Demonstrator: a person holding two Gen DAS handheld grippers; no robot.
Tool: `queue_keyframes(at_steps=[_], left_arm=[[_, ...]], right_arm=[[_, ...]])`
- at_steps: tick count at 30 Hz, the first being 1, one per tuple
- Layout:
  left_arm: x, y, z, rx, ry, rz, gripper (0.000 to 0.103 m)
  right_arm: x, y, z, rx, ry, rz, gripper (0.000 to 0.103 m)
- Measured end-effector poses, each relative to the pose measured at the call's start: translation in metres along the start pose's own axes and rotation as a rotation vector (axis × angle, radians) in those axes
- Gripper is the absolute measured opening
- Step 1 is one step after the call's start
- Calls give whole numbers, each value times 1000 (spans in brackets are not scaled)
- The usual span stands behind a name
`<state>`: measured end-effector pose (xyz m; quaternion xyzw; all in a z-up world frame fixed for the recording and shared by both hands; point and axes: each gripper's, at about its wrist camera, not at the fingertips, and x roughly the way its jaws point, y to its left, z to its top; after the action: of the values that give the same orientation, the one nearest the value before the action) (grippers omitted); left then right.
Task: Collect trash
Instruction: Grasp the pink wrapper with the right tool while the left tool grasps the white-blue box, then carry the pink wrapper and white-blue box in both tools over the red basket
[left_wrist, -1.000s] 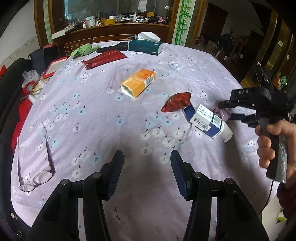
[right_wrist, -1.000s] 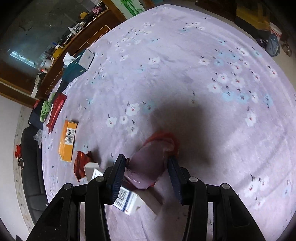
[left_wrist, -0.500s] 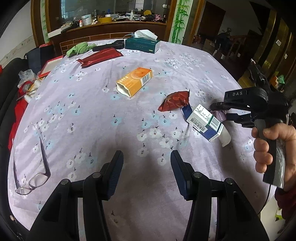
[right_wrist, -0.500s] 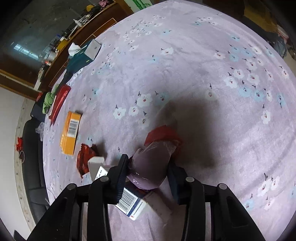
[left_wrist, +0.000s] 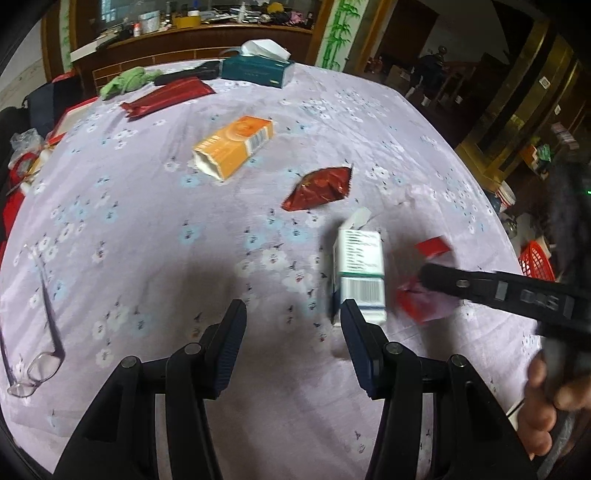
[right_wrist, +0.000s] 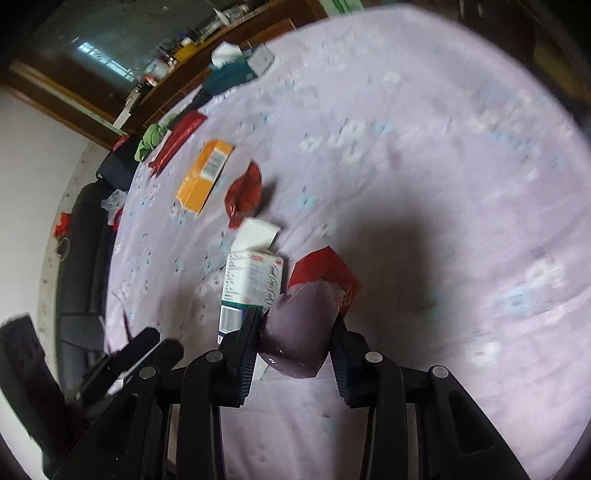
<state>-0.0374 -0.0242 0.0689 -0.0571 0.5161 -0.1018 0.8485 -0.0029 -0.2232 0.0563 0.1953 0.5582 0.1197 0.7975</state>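
Right gripper (right_wrist: 293, 341) jaws clamped on a purple-and-red wrapper (right_wrist: 306, 321) near the table's right edge, white carton (right_wrist: 251, 284) just left of it, left gripper (left_wrist: 293, 332) jaws wide apart, empty, right finger beside the carton.

Crumpled red-purple wrapper (right_wrist: 306, 325) beside white carton (right_wrist: 251, 284); tablecloth-borne

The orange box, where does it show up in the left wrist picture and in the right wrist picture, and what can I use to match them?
Left wrist view: the orange box lies upper middle, on the purple cloth.
Right wrist view: the orange box sits upper left, barcode side up.
Shared landmark: the crumpled red wrapper, lying between it and the white box in both.
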Motion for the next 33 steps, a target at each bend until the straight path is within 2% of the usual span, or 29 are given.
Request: queue_keyframes(at_steps=[6,7,8,12,14,16,18,21,26,33], left_arm=[[17,-27,10,28,41,-75,53],[18,-34,12,36,45,-90,56],[20,-40,13,49,47,-95,64],[34,-61,15,103,60,-64,66],[44,-66,16,117,59,-13,66],[51,-66,16,120,69,2,60],[59,-64,18,114,79,14,44],[69,-58,21,96,93,20,34],[65,-65,17,110,66,44,33],[36,-96,5,185,-38,83,33]], right_arm=[[-33,-5,-14,-57,-85,-107,38],[-38,-7,-16,-60,-96,-114,38],[-42,-9,-18,-62,-104,-119,38],[-54,-20,-20,-55,-125,-130,38],[-59,-25,-23,-49,-132,-130,38],[-63,-29,-24,-48,-135,-131,38],[-67,-33,-26,-53,-139,-134,38],[-71,-37,-28,-54,-142,-136,38],[-73,-40,-29,-72,-144,-142,38],[-72,-46,-32,-102,-153,-171,38]])
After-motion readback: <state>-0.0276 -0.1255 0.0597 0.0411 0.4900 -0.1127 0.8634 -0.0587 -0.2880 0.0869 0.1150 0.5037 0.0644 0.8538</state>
